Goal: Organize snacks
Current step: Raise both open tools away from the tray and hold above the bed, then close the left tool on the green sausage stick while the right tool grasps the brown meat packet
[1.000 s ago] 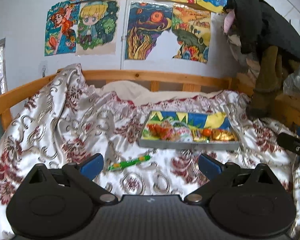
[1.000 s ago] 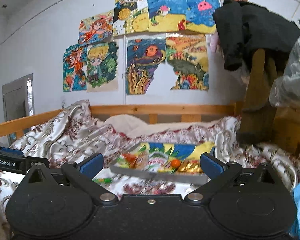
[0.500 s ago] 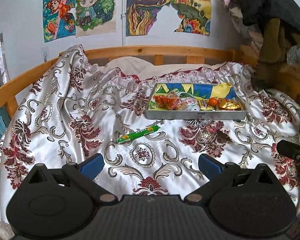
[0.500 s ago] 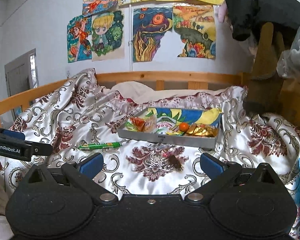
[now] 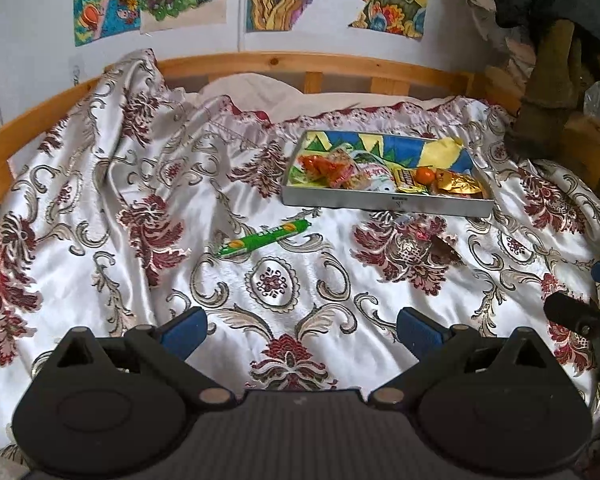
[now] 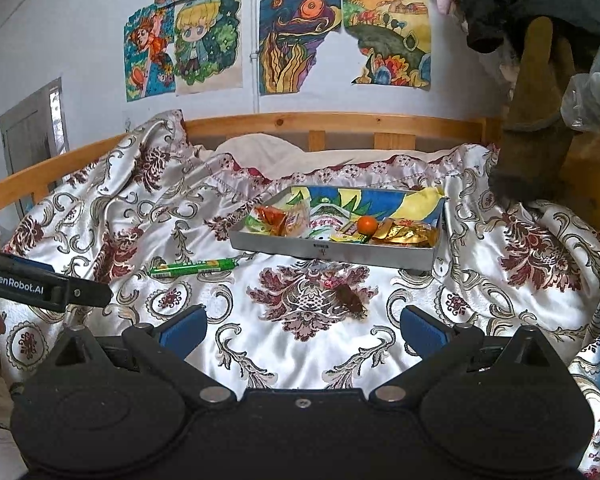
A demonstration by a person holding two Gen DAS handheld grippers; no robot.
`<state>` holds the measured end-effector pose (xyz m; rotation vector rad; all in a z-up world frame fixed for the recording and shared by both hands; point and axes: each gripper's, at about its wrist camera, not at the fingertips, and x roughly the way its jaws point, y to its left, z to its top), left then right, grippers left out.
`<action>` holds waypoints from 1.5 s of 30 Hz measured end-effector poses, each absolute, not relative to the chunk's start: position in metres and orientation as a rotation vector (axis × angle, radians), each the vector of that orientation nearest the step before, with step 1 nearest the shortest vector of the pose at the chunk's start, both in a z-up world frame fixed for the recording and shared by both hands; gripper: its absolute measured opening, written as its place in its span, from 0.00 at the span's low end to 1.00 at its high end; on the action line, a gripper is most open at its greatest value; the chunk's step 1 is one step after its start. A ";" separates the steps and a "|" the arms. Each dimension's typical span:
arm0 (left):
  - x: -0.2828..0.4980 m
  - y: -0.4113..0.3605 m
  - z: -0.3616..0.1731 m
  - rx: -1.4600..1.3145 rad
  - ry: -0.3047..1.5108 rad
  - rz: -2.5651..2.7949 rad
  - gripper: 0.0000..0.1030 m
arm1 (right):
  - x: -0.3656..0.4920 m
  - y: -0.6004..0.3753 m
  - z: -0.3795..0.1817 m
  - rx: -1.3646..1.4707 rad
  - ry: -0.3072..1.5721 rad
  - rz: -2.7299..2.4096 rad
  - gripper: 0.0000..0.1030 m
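Bed (image 5: 100, 208): covered by a satin floral bedspread, carrying everything below.
Tray (image 5: 384, 202): grey metal, far centre-right of the bedspread, already holding an orange packet (image 5: 320, 166), a small orange fruit (image 5: 425, 176) and gold-wrapped sweets (image 5: 458, 184); judged the sorted part.
Green snack stick (image 5: 264, 238): loose on the bedspread, left of and nearer than the tray, apart from it; not yet put away.
Dark wrapped sweet (image 6: 350, 300): loose on the red floral motif just in front of the tray; also left.
Left gripper (image 5: 300, 324): jaws spread wide, empty, facing the stick.
Right gripper (image 6: 302, 326): jaws spread wide, empty, facing the sweet.
Progress: judged mostly done, two pieces outstanding.
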<state>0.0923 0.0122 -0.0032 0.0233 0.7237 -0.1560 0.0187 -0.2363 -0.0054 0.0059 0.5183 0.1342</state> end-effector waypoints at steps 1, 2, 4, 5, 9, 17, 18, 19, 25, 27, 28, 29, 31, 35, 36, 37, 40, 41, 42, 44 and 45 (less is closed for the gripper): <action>0.094 0.012 -0.004 0.025 0.727 -0.159 1.00 | 0.020 -0.236 -0.006 0.005 0.521 0.134 0.99; 0.096 0.012 -0.005 0.026 0.731 -0.161 1.00 | 0.021 -0.235 -0.006 0.005 0.523 0.133 0.99; 0.099 0.014 -0.006 0.017 0.741 -0.166 1.00 | 0.025 -0.235 -0.007 0.009 0.529 0.130 0.99; 0.102 0.014 -0.007 0.013 0.747 -0.169 1.00 | 0.026 -0.235 -0.007 0.011 0.532 0.130 0.99; 0.118 0.018 -0.009 0.007 0.769 -0.170 1.00 | 0.036 -0.235 -0.009 0.018 0.550 0.139 0.99; 0.154 0.018 -0.013 0.052 0.779 -0.180 1.00 | 0.067 -0.232 -0.015 0.008 0.581 0.194 0.99; 0.159 0.018 -0.014 0.058 0.779 -0.181 1.00 | 0.073 -0.232 -0.016 0.010 0.589 0.200 0.99; 0.166 0.019 -0.015 0.064 0.779 -0.182 1.00 | 0.077 -0.233 -0.018 0.011 0.599 0.205 0.99; 0.206 0.030 -0.018 0.095 0.738 -0.149 1.00 | 0.110 -0.230 -0.037 -0.006 0.669 0.246 0.99; 0.221 0.035 -0.022 0.110 0.722 -0.168 1.00 | 0.121 -0.227 -0.044 -0.018 0.688 0.259 0.99; 0.228 0.036 -0.026 0.131 0.713 -0.187 1.00 | 0.126 -0.226 -0.047 -0.026 0.697 0.262 0.99; 0.234 0.038 -0.030 0.146 0.708 -0.201 1.00 | 0.130 -0.225 -0.050 -0.031 0.704 0.262 0.99; 0.248 0.038 -0.042 0.195 0.702 -0.236 1.00 | 0.140 -0.223 -0.058 -0.042 0.720 0.266 0.99; 0.270 0.034 -0.067 0.279 0.736 -0.303 1.00 | 0.159 -0.226 -0.073 -0.066 0.737 0.266 0.99; 0.273 0.034 -0.071 0.276 0.748 -0.324 1.00 | 0.164 -0.228 -0.076 -0.070 0.737 0.264 0.99; 0.277 0.035 -0.076 0.270 0.761 -0.349 1.00 | 0.170 -0.230 -0.079 -0.069 0.739 0.265 0.99; 0.288 0.035 -0.086 0.268 0.789 -0.399 1.00 | 0.189 -0.237 -0.088 -0.061 0.748 0.256 0.99; 0.291 0.035 -0.089 0.271 0.799 -0.424 1.00 | 0.195 -0.241 -0.091 -0.053 0.753 0.258 0.99; 0.295 0.034 -0.091 0.279 0.803 -0.449 1.00 | 0.201 -0.244 -0.093 -0.044 0.758 0.254 0.98; 0.300 0.033 -0.093 0.294 0.805 -0.484 1.00 | 0.210 -0.249 -0.097 -0.033 0.755 0.245 0.98; 0.304 0.033 -0.094 0.300 0.811 -0.502 1.00 | 0.214 -0.251 -0.099 -0.032 0.758 0.237 0.98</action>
